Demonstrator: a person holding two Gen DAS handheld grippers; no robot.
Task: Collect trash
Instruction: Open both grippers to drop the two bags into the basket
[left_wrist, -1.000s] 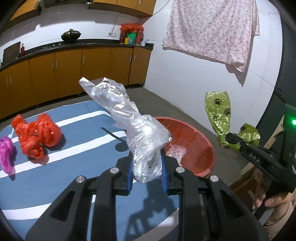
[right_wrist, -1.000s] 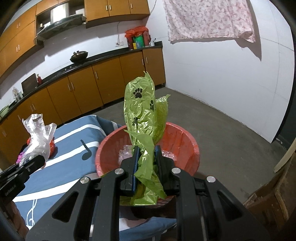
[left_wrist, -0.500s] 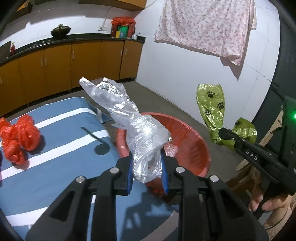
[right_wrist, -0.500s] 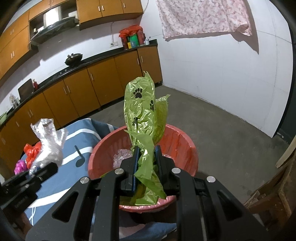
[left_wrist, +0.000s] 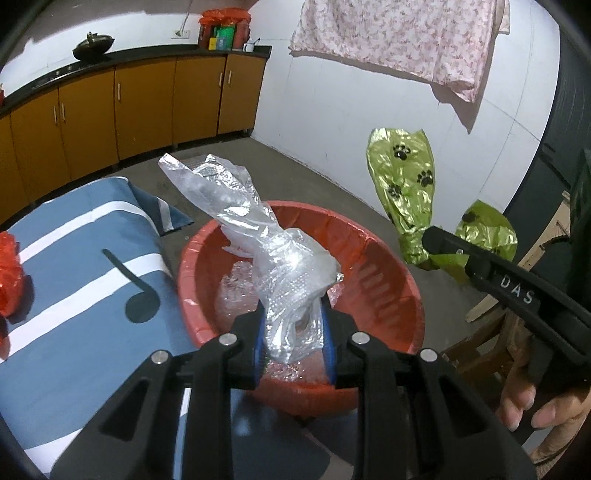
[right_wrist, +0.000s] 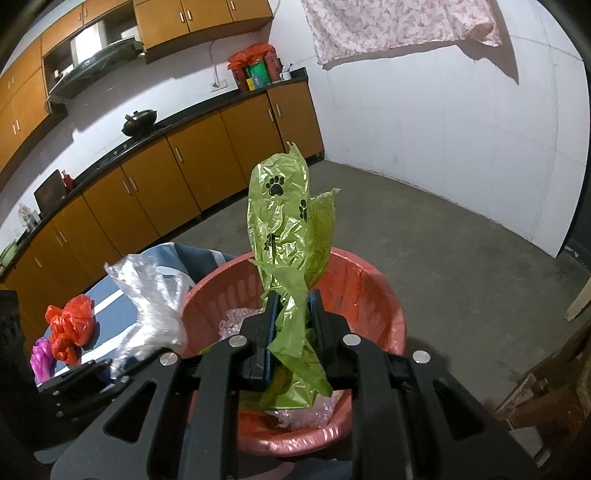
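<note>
"DAS" on the right gripper (left_wrist: 432, 240) (white raised letters), nothing else legible

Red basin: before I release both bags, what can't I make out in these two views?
- Red basin contents: in the left wrist view the clear plastic bag and left tool cover its middle.
- The same in the right wrist view: the green paw-print bag and right tool hide the floor.
- Purple bag: partly hidden behind the left tool's body.

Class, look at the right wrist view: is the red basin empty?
No: crumpled clear plastic already lies inside the red basin.
</note>
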